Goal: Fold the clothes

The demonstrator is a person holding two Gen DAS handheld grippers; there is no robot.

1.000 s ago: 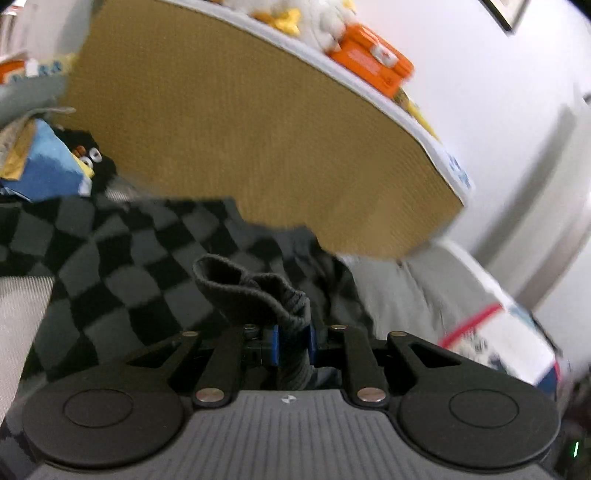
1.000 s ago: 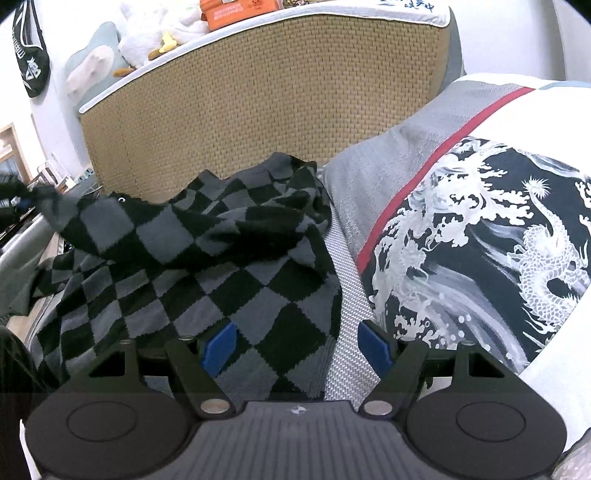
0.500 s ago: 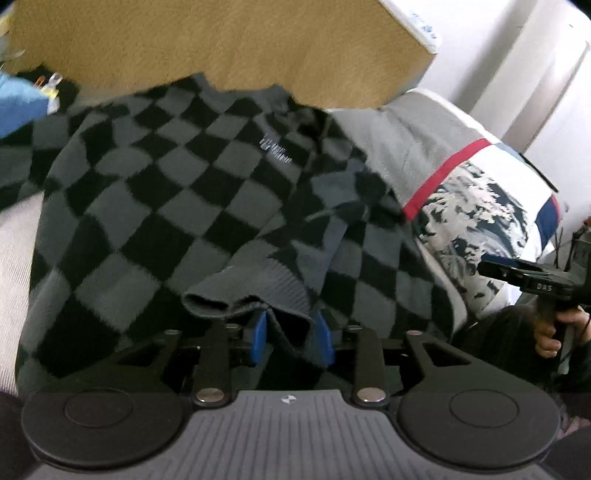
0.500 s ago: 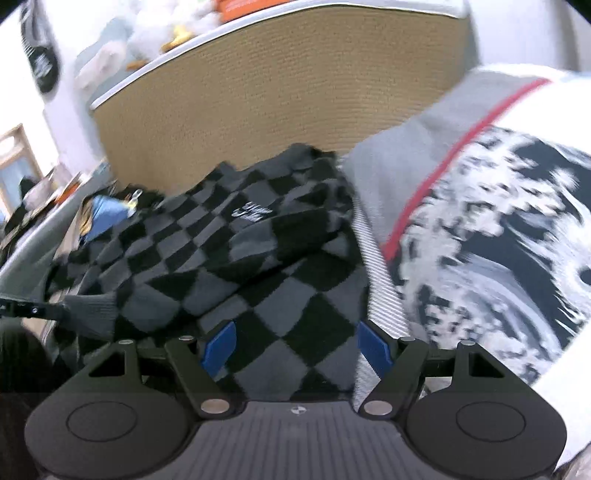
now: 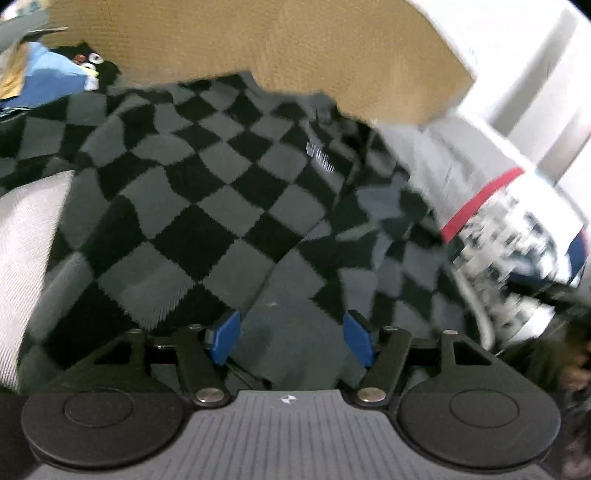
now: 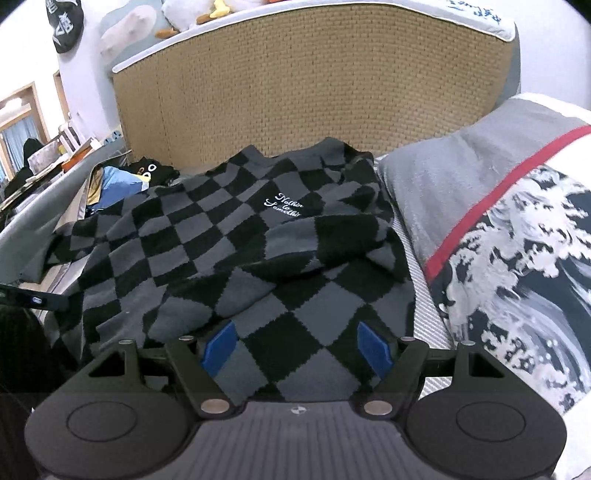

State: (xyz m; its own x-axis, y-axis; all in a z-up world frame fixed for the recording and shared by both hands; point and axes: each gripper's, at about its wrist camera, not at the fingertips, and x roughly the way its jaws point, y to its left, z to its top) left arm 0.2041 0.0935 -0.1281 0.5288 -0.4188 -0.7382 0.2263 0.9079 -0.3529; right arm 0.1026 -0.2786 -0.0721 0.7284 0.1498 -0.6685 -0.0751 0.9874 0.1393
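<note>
A black-and-grey checkered sweater (image 6: 236, 236) lies spread on the bed, its white script logo (image 6: 283, 206) facing up. One sleeve is folded across the body, and its plain grey cuff (image 5: 291, 325) lies between the blue pads (image 5: 225, 341) of my left gripper (image 5: 291, 339). Those jaws are opening and the pads stand clear of the cuff. My right gripper (image 6: 295, 347) hovers open over the sweater's near part with only flat knit below it. In the left wrist view the sweater (image 5: 207, 206) fills the middle, blurred.
A tan woven headboard (image 6: 314, 96) rises behind the sweater, with plush toys (image 6: 207, 11) on top. A grey, red-striped quilt with a black-and-white print (image 6: 509, 236) lies to the right. A blue item and a penguin plush (image 6: 147, 171) sit at the left. White mattress cover (image 5: 26, 236) shows beside the sweater.
My left gripper came down carrying the sleeve cuff, laid it over the sweater body and let go as its jaws spread. The right gripper slid sideways over the sweater, still open.
</note>
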